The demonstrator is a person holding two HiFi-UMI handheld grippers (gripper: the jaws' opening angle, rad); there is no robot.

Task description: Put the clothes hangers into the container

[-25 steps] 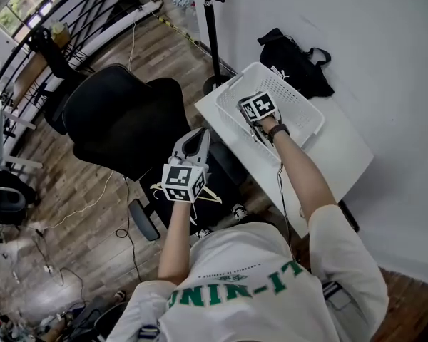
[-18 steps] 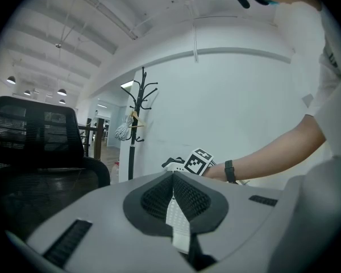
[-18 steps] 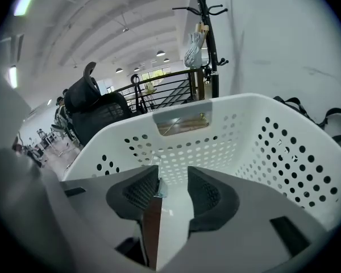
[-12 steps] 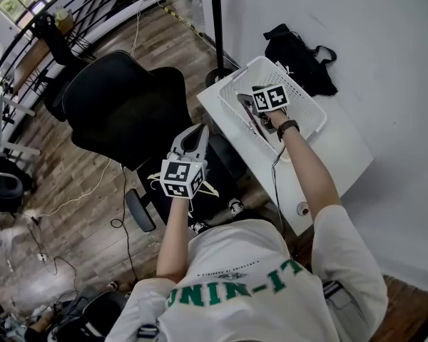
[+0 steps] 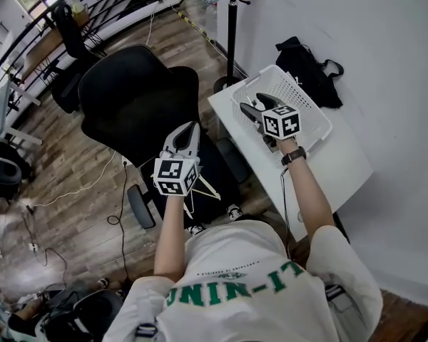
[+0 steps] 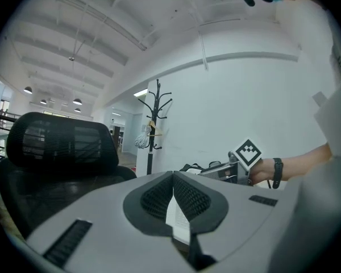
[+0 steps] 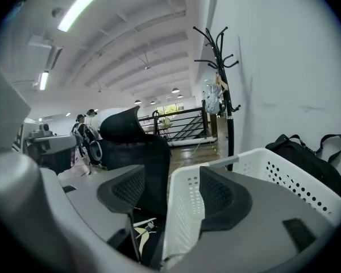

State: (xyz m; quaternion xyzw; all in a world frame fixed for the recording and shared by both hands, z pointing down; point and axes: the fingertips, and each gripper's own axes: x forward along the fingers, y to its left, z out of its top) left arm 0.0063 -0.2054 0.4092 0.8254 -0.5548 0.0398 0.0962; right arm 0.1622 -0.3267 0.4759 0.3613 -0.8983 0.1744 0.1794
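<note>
1. Fingers of the right gripper, just opened, stand spread and empty above the white basket.
2. Left gripper has its own pressed together over the office chair.
3. Wooden hangers lie on its seat, clearest in the right gripper view.

The left gripper hides most of the clothes hangers.
</note>
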